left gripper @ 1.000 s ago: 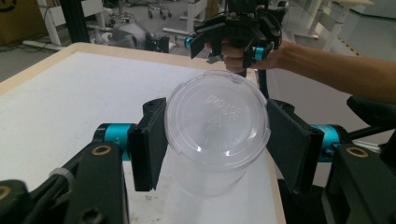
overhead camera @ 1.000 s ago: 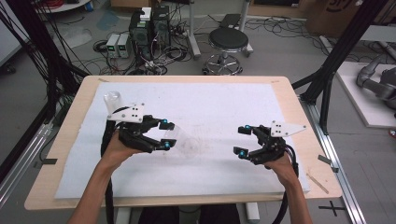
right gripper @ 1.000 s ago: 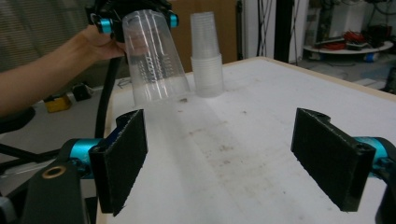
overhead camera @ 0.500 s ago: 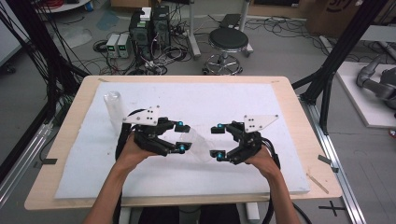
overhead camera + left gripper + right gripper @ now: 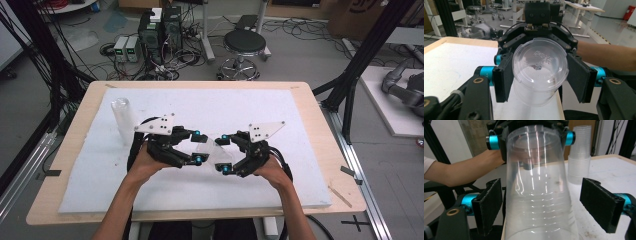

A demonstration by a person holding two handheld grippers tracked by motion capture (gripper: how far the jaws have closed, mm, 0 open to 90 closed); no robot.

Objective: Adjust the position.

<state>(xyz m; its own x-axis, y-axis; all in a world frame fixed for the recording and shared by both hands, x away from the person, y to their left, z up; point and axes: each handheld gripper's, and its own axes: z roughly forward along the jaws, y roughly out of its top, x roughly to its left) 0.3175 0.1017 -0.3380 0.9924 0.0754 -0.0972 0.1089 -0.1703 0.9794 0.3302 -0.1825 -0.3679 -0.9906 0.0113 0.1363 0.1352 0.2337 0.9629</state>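
A clear plastic cup (image 5: 210, 148) lies level in the air over the white mat (image 5: 300, 115), between the two grippers. My left gripper (image 5: 197, 147) is shut on its closed base end; in the left gripper view the embossed base (image 5: 540, 61) faces the camera between the black pads (image 5: 502, 80). My right gripper (image 5: 225, 154) stands open around the wide rim end. In the right gripper view the cup (image 5: 541, 195) runs between both pads (image 5: 489, 203), with a gap on each side.
A stack of clear cups (image 5: 121, 120) stands upright on the mat's far left, and in the right gripper view this stack (image 5: 579, 155) rises behind the held one. The wooden table edge (image 5: 200, 84) frames the mat. A stool and cables lie beyond.
Both hands have come together toward the middle of the mat. The right gripper has moved left until its open jaws stand around the cup that the left gripper holds.
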